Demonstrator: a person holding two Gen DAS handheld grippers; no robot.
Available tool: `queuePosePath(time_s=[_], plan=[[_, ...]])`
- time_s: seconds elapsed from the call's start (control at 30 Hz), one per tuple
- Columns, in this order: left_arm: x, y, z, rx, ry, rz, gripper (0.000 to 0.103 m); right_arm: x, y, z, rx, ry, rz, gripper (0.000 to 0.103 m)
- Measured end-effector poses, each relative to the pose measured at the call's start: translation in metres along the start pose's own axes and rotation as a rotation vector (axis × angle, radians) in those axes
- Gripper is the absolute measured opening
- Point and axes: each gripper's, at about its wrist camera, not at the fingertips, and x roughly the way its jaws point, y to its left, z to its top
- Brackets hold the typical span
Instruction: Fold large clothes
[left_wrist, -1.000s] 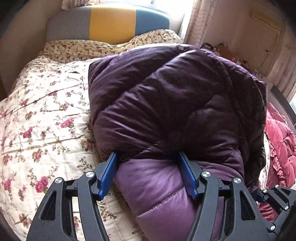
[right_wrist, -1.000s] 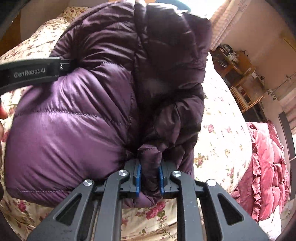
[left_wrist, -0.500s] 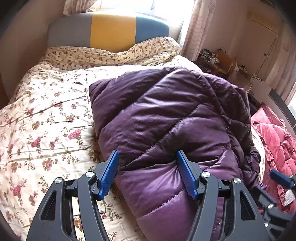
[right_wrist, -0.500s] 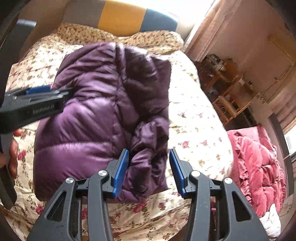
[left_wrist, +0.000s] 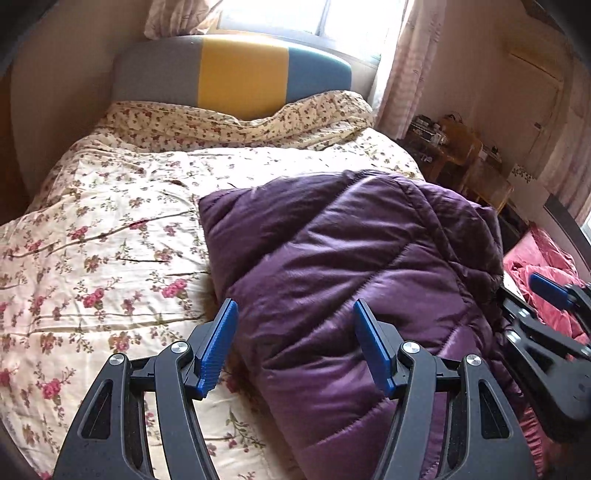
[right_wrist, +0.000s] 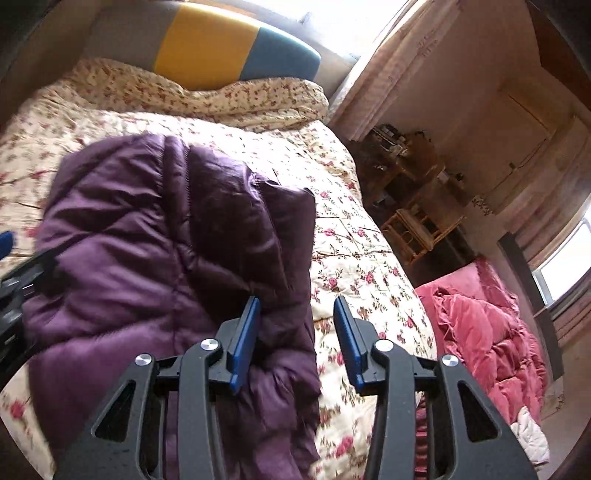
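The folded purple jacket (left_wrist: 354, 266) lies on the floral bed (left_wrist: 103, 236), just ahead of both tongs. The left tongs (left_wrist: 293, 345) are spread, holding nothing, above its near edge. The right tongs (right_wrist: 295, 338) are spread too, over its right edge.

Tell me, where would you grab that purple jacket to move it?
Probably the near right edge of the jacket, where the dark layers bunch into a thick fold. Come in from the near side with the open right hand-held gripper, which is already by it.
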Motion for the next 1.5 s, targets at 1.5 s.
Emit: queuePosePath(time_s=[1.5], plan=[[0.031,-0.012,-0.013,-0.082,0.014,0.011,0.080,0.090,-0.024,-0.036,0.183,0.047,0.236,0.046]])
